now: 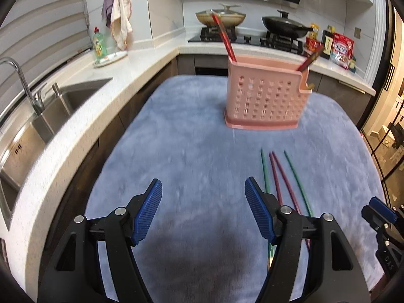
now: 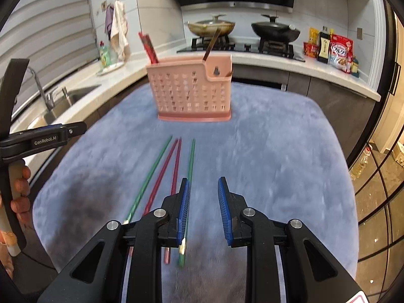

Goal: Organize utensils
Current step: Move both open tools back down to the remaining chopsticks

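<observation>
Both tools, left [image 1: 203,210] and right [image 2: 202,208], are being held apart; chopsticks [image 2: 174,166] are being partly hidden beneath the right tool, basket [image 2: 192,91] ahead.

4 chopsticks [image 1: 282,184] beside pink holder [image 1: 265,93]

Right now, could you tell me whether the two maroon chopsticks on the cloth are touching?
Touching: in the right wrist view the two maroon chopsticks meet at their far tips and spread apart toward the camera.
</observation>
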